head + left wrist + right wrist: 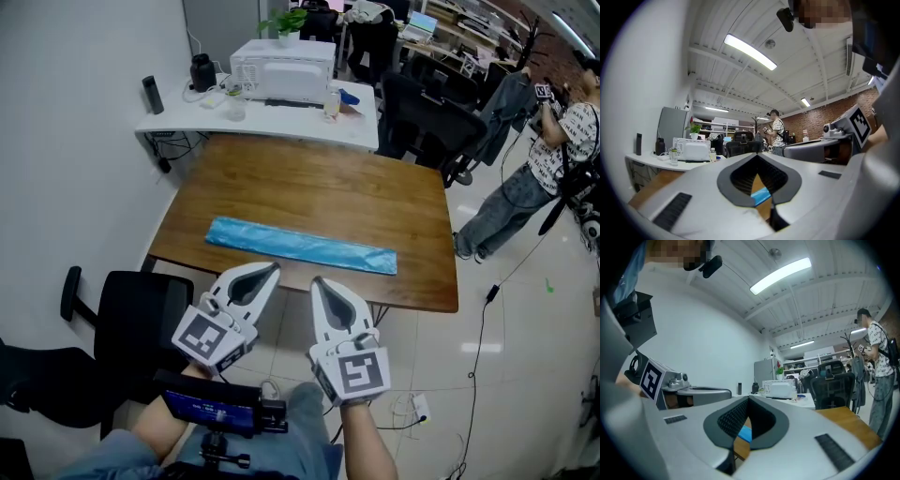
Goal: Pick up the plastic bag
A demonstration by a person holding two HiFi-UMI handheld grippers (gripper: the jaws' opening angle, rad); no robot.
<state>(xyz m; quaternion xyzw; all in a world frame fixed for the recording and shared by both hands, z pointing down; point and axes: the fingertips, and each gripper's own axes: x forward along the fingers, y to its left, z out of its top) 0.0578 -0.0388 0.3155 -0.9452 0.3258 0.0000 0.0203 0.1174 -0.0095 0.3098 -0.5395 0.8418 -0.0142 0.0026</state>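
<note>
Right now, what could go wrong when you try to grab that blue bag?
1. Both the left gripper and right gripper are shut and short of the table; unless they open, they would likely just shove the plastic bag.
2. The bag lies flat and thin on the wood, so the jaws may slide over it.
3. It is long; gripped at one spot, it may droop or unfold.

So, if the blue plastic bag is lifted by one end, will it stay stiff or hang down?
Probably hang down: the plastic bag lies as a thin, flat strip, so it looks floppy and light. Its shiny film may slide on the smooth table if pushed.
</note>
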